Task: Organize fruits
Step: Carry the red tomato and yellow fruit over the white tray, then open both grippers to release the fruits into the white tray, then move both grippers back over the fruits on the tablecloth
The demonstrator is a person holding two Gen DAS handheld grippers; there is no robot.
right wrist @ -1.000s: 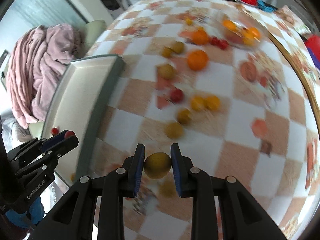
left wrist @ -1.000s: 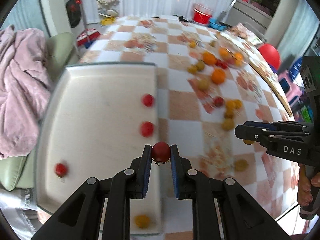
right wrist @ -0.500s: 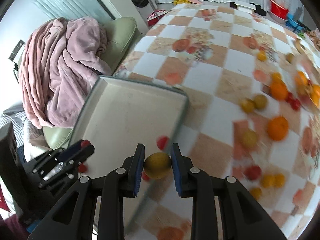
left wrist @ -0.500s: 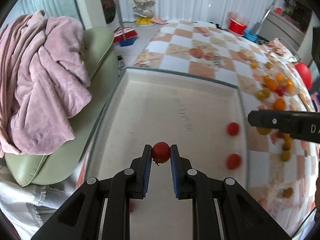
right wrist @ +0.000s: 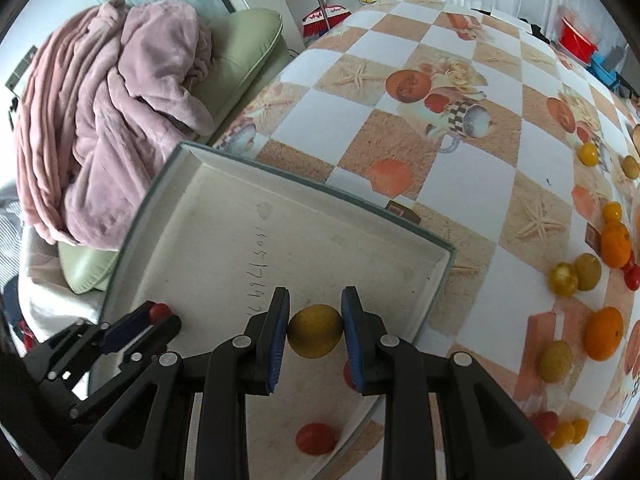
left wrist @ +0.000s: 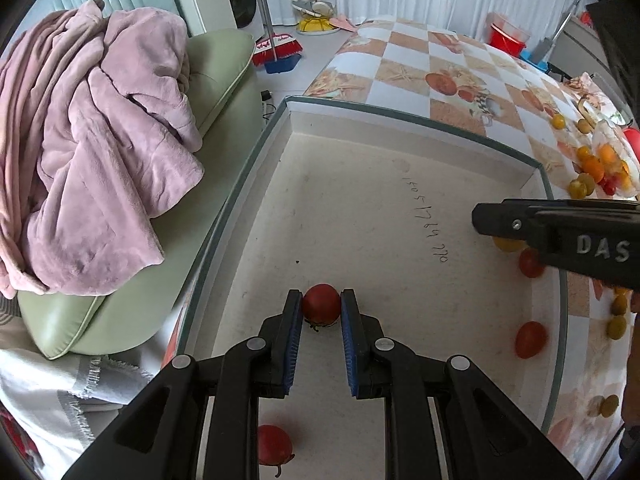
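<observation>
My left gripper is shut on a red tomato over the white tray. My right gripper is shut on a yellow fruit over the tray's near right part. The right gripper also shows in the left wrist view, with the yellow fruit partly hidden under it. Red tomatoes lie in the tray; another shows in the right wrist view.
Several oranges, yellow fruits and red tomatoes are scattered on the checkered tablecloth to the right of the tray. A green sofa with a pink blanket stands to the left.
Both grippers have swung left from the scattered fruit to over the tray, each still holding its fruit. The tray now fills the middle of both views.
</observation>
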